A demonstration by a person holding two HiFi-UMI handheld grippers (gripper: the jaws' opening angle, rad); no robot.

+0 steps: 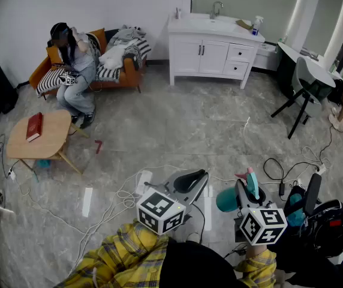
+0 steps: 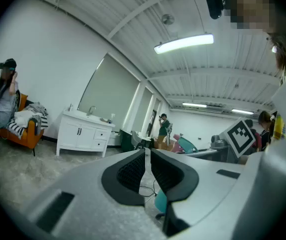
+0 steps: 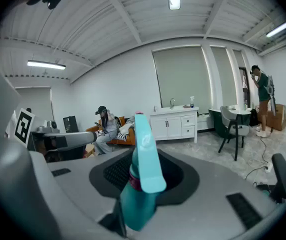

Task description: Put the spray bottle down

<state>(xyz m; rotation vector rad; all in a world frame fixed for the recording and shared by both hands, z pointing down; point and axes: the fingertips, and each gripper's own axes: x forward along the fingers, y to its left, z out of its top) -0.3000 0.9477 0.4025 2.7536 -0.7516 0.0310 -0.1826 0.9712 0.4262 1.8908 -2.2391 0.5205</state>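
Note:
The teal spray bottle (image 1: 226,199) with a pink nozzle tip hangs above the floor in my right gripper (image 1: 247,191), which is shut on it. In the right gripper view the bottle (image 3: 140,184) stands upright between the dark pads, its trigger head rising above the gripper (image 3: 142,171). My left gripper (image 1: 190,181) is held beside it, to the left. In the left gripper view that gripper (image 2: 148,170) is shut, with only a thin slit between the pads and nothing in it. The bottle's base is hidden behind the right gripper's body.
A white vanity (image 1: 213,44) with a sink and another spray bottle (image 1: 256,24) stands at the far wall. A person (image 1: 75,71) sits on an orange sofa at left, near a round wooden table (image 1: 42,140). Cables (image 1: 129,192) cross the floor. A black bag (image 1: 328,227) lies at right.

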